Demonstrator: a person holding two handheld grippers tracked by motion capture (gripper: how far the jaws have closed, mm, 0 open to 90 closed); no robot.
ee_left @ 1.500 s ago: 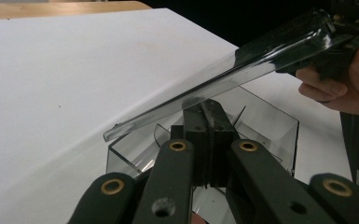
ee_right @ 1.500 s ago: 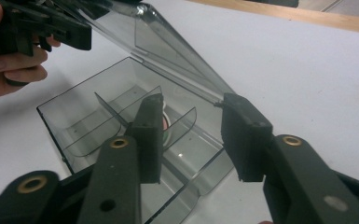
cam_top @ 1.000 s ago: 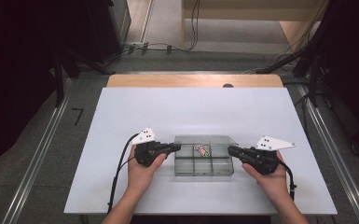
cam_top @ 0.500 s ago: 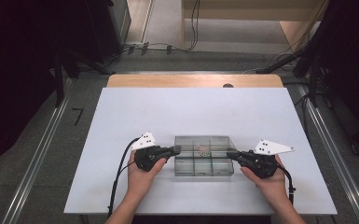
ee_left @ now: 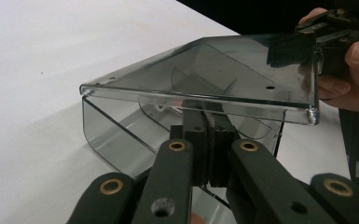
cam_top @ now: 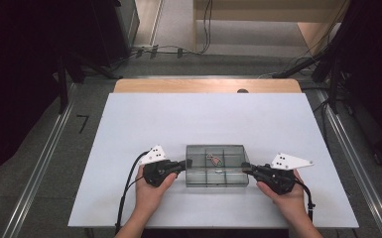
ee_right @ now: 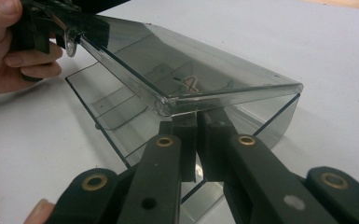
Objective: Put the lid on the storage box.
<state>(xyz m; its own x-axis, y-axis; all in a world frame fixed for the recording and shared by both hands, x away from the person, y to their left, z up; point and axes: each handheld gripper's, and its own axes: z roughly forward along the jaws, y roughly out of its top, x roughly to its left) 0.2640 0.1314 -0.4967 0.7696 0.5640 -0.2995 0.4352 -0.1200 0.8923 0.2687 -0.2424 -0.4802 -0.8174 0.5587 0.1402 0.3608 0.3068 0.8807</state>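
Note:
A smoky transparent box with inner dividers sits on the white table, near the front. A small red-orange item lies in a rear compartment. My left gripper is at the box's left end and my right gripper at its right end. In the left gripper view the hinged lid is tilted up off the box body, and my left gripper is shut, tips just under the lid's edge. In the right gripper view the lid also stands raised, and my right gripper is shut beneath its rim.
A wooden strip runs along the table's far edge. Cables lie on the floor behind it and metal rails flank both sides. A black cable trails from the left gripper towards the front edge.
Both hands and their grippers have slipped a little towards the near edge of the table. The box stays where it was.

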